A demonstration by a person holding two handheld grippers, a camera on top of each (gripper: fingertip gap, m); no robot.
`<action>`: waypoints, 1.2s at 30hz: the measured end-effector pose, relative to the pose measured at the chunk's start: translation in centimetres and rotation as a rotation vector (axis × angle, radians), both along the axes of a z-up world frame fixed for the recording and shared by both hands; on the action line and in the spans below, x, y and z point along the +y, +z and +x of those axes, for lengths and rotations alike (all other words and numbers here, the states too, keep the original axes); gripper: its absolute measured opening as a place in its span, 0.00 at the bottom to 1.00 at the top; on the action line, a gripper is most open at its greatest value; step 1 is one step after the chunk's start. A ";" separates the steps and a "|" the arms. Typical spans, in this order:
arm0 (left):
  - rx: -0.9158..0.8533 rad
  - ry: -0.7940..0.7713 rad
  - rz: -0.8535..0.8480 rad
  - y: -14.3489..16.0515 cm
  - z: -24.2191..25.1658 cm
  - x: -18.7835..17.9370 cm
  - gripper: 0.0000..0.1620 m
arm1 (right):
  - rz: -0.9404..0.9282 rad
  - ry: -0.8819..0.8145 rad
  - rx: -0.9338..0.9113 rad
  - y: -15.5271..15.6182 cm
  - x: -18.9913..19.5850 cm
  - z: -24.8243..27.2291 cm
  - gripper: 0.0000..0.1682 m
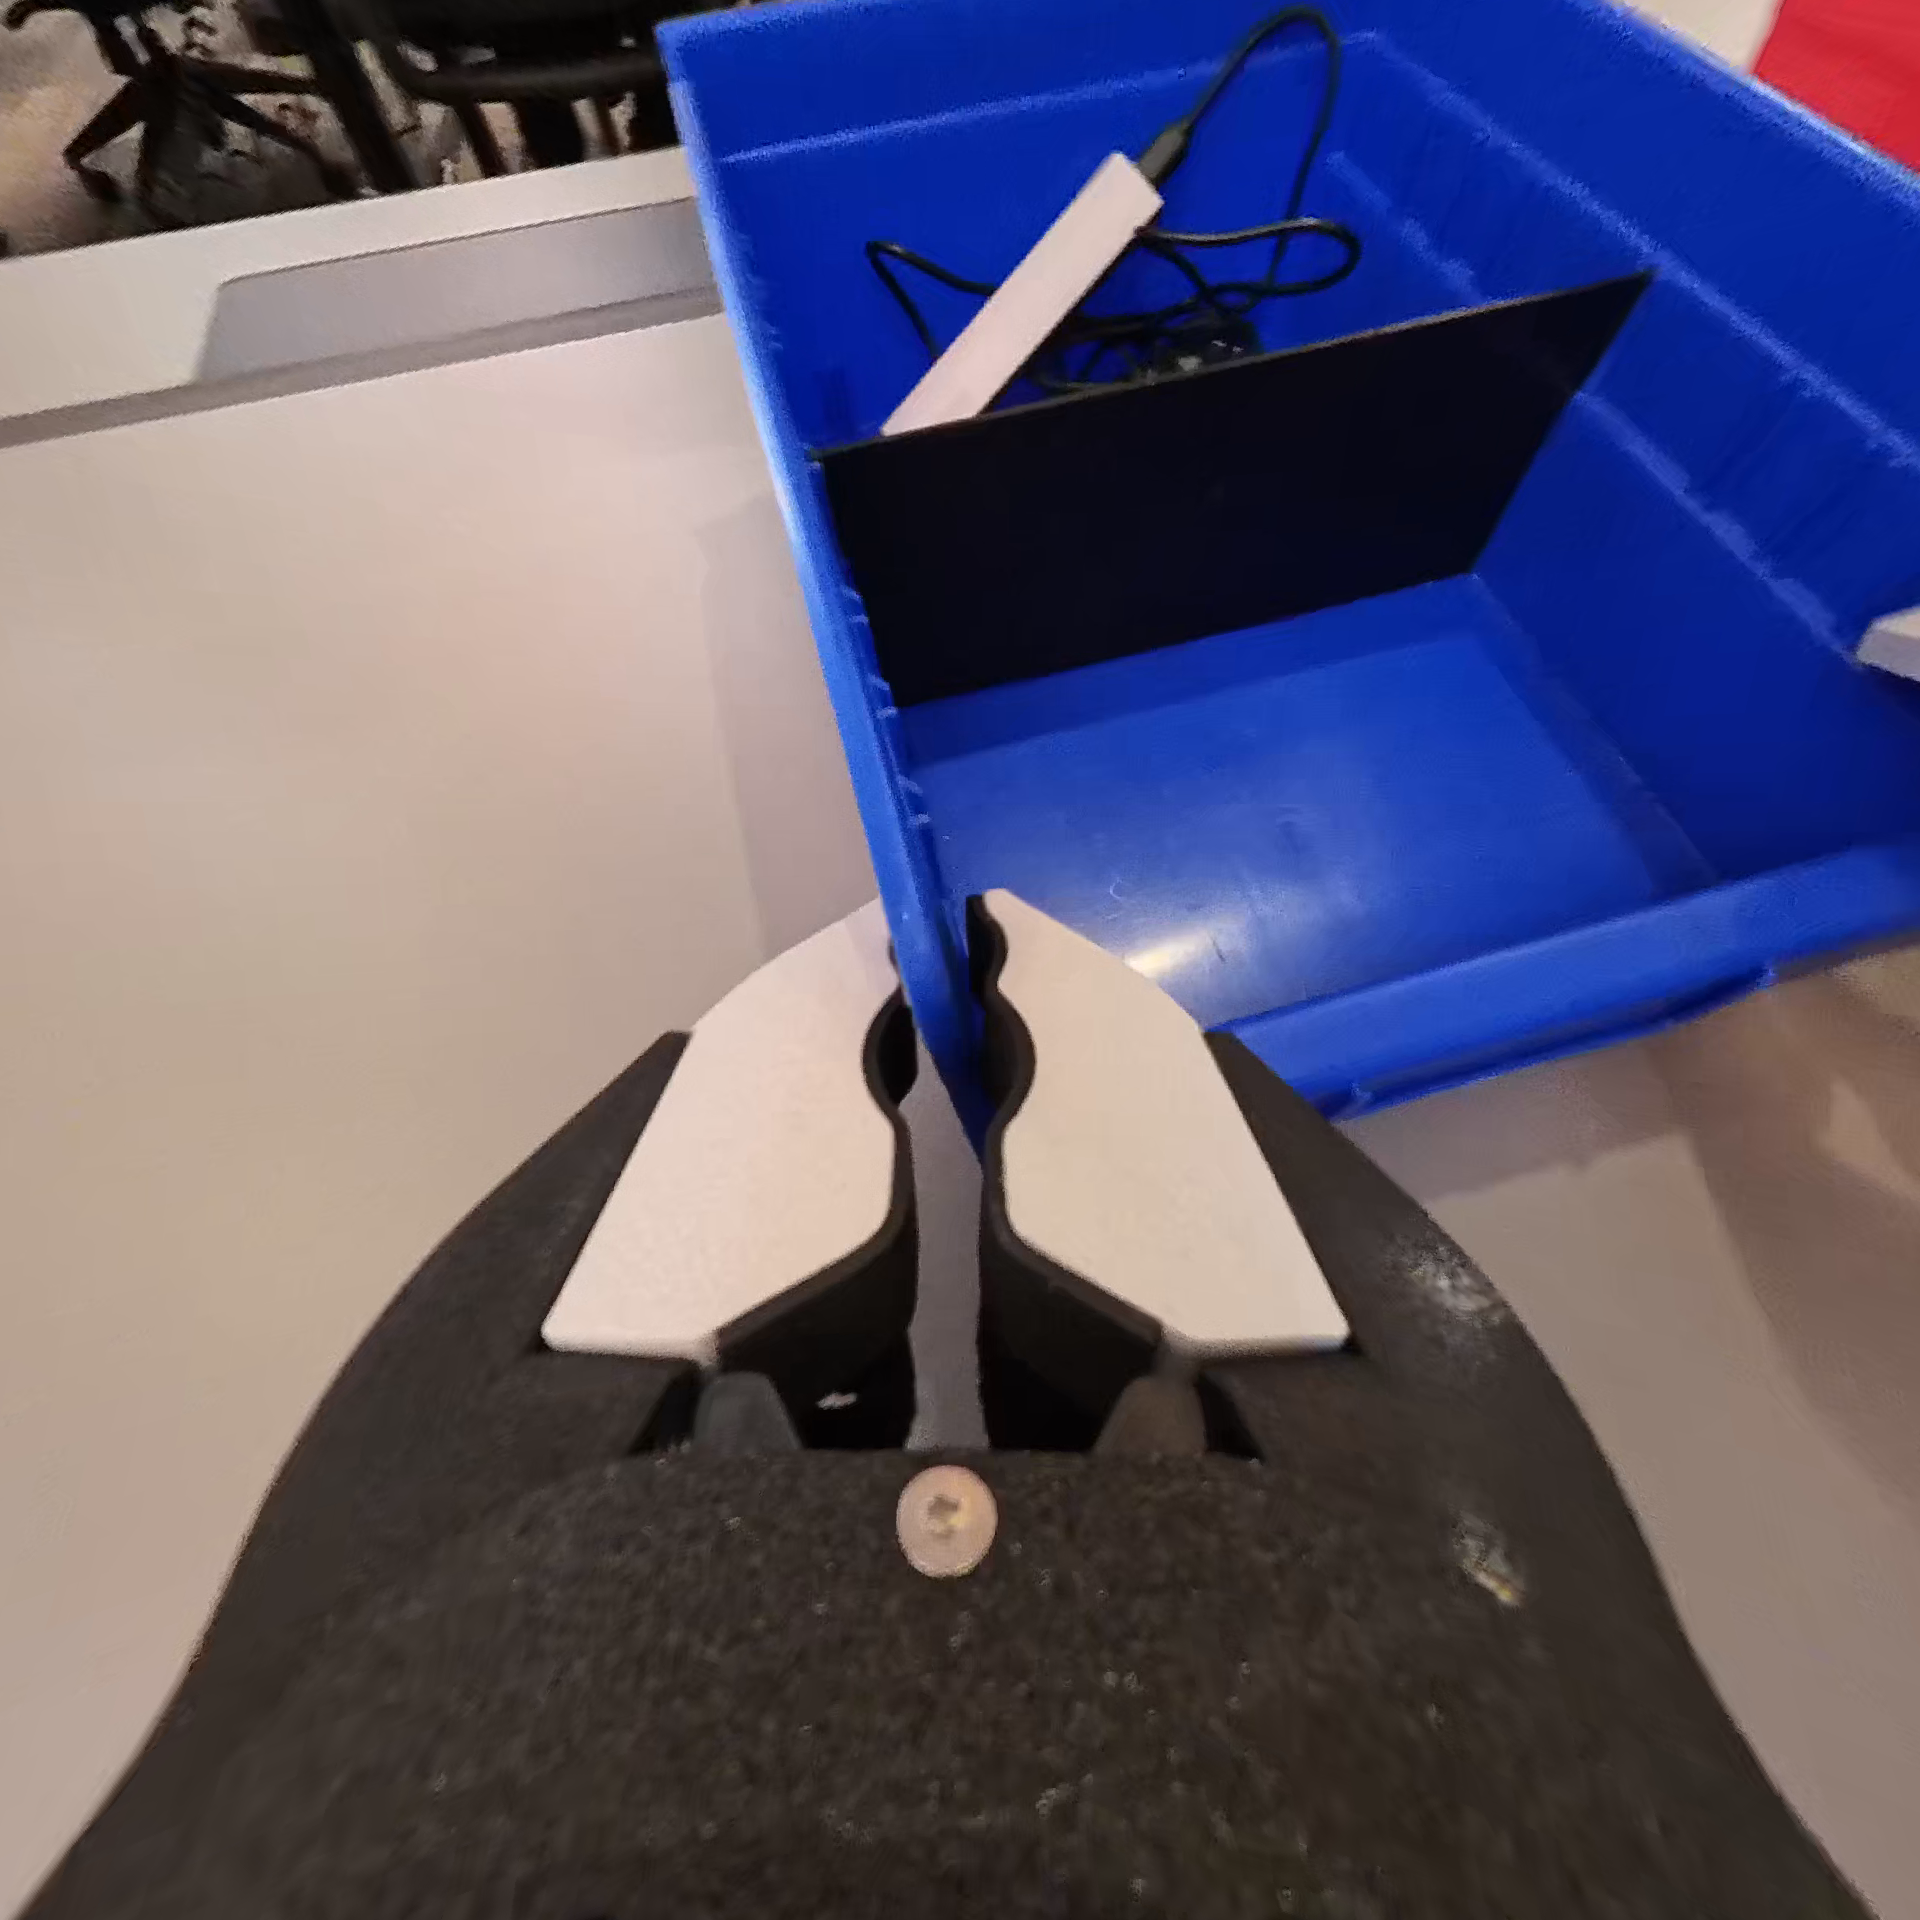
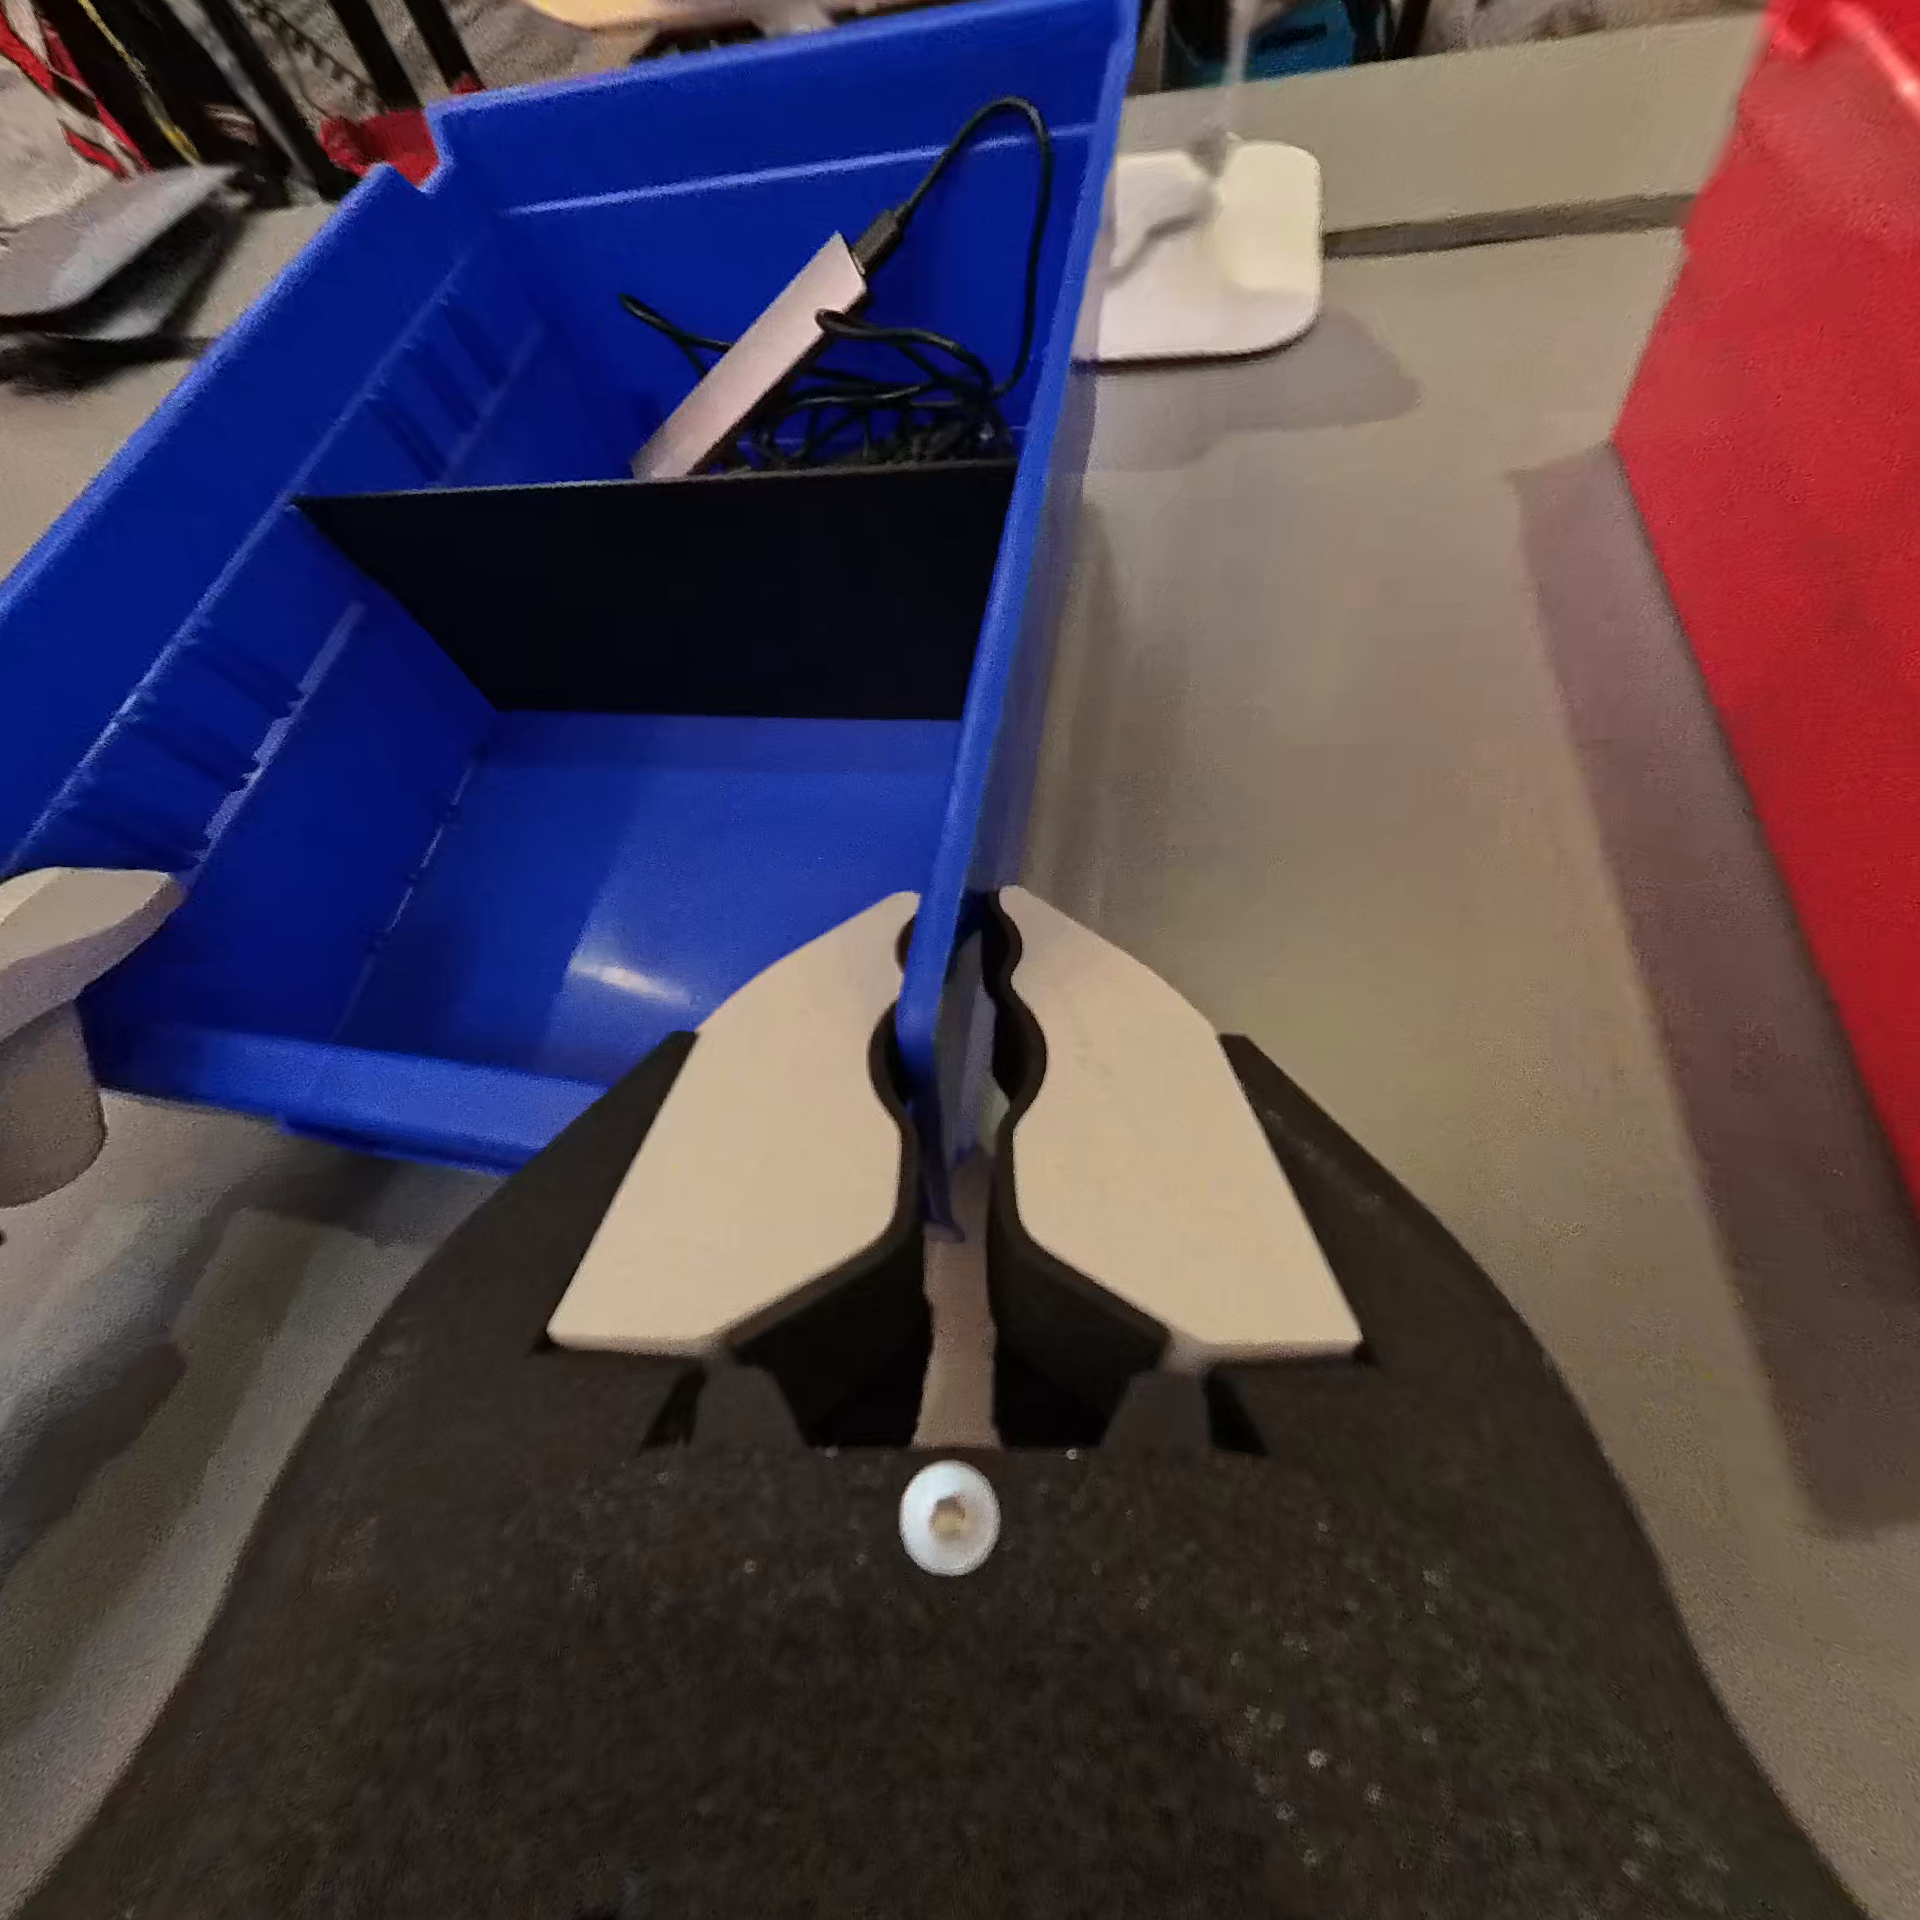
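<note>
Blue bin, stiff and light: left gripper and right gripper each pinch a side wall.

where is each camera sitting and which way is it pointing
Left wrist view: sits on the left claw, looking forward along its fingers, which are clamped on the blue bin's left wall; the right claw's tip shows.
Right wrist view: sits on the right claw, clamped on the bin's right wall; the left claw's tip shows.
Shared: bin, black divider, grey bar with its cable.
</note>
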State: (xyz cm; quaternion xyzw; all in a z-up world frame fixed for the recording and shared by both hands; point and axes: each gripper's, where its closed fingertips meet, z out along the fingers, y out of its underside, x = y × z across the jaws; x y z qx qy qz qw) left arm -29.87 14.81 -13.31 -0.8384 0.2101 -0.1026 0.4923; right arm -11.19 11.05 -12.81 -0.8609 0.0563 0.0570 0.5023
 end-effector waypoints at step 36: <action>-0.132 0.315 0.254 6.9 -22.8 2.5 0.16 | 0.206 0.560 0.118 3.4 -3.0 -10.1 0.21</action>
